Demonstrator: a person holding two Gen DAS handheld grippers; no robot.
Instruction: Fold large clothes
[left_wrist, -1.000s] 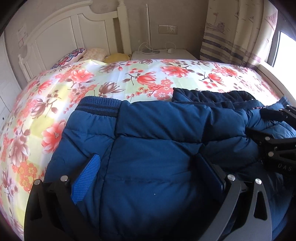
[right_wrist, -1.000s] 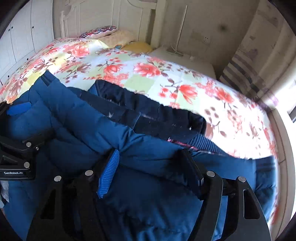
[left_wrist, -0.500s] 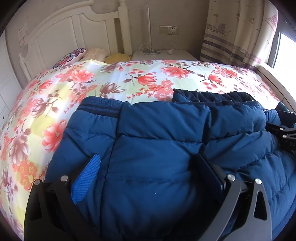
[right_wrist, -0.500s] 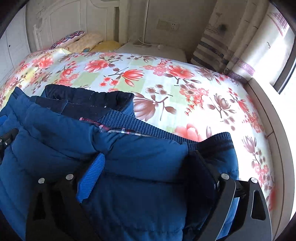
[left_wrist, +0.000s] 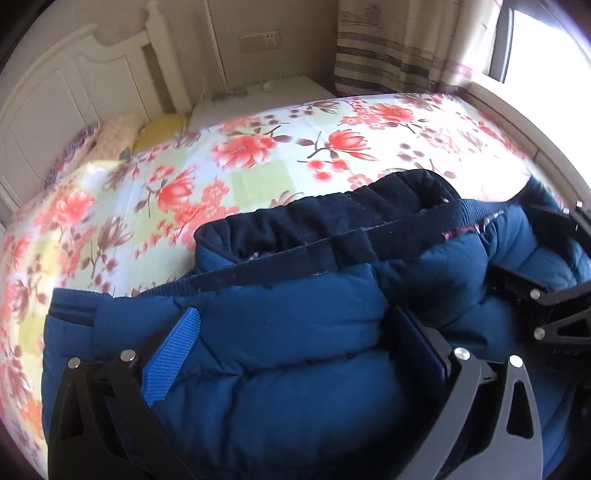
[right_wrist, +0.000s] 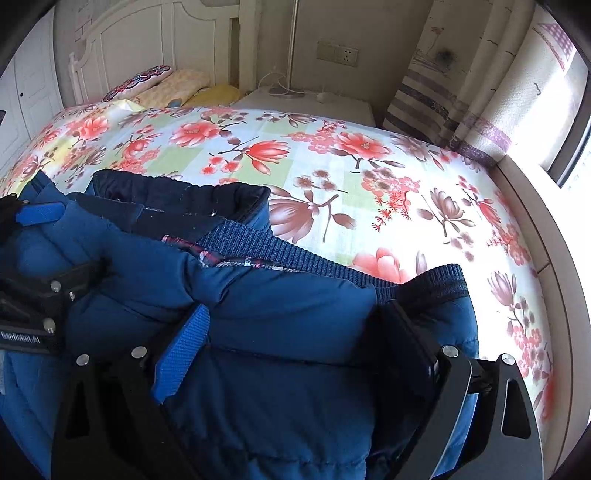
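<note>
Both claws are bearing down on the padded blue jacket (right_wrist: 280, 332), which is lying bundled on the floral bedspread (right_wrist: 332, 155). I am keeping the right gripper (right_wrist: 291, 339) spread wide, its jaws having just been opening, with a thick fold bulging between the pads, presumably to flatten it. My left gripper (left_wrist: 299, 347) is straddling a similar fold; whether it is pinching, I cannot tell. Its body in the right view is reading "GenRobot.AI".
</note>
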